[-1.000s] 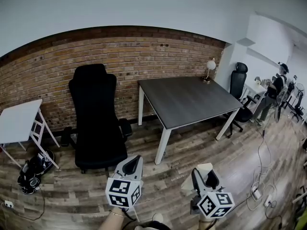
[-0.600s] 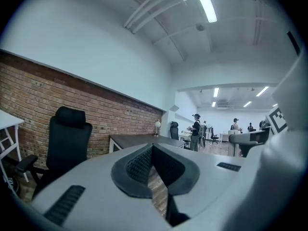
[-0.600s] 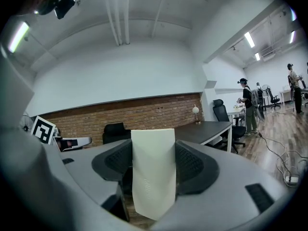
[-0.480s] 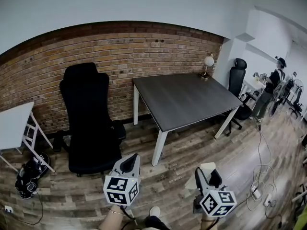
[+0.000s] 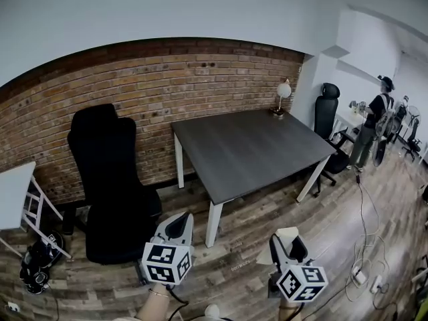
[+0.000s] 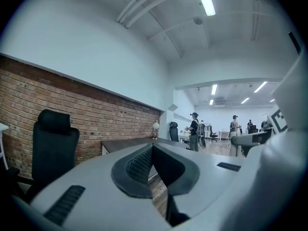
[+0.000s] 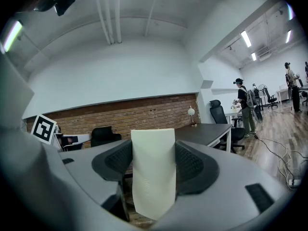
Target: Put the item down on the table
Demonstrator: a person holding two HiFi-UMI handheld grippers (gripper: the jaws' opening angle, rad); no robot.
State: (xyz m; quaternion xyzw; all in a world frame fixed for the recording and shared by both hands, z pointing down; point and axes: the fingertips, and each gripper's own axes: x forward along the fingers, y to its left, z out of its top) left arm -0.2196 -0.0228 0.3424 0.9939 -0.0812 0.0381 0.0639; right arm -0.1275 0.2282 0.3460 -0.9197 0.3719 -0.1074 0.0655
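Observation:
My right gripper (image 5: 285, 246) is shut on a cream-white flat item (image 7: 153, 170), which stands upright between its pads and pokes out ahead of the jaws (image 5: 281, 238). My left gripper (image 5: 178, 227) is shut with nothing between its pads (image 6: 144, 165). Both hang low over the wood floor, short of the dark grey table (image 5: 251, 149), which stands ahead against the brick wall. The same table shows in the right gripper view (image 7: 207, 131) and in the left gripper view (image 6: 120, 144), beyond the jaws.
A small lamp (image 5: 281, 95) stands on the table's far right corner. A black office chair (image 5: 110, 179) is left of the table, and a white stand (image 5: 13, 196) is at far left. Another black chair (image 5: 329, 122), a person (image 5: 373, 126) and floor cables (image 5: 364, 246) lie to the right.
The view has shifted: table and black chair have slid left and the table looks larger and closer. Both grippers keep their places and their state, the right still shut on the white item.

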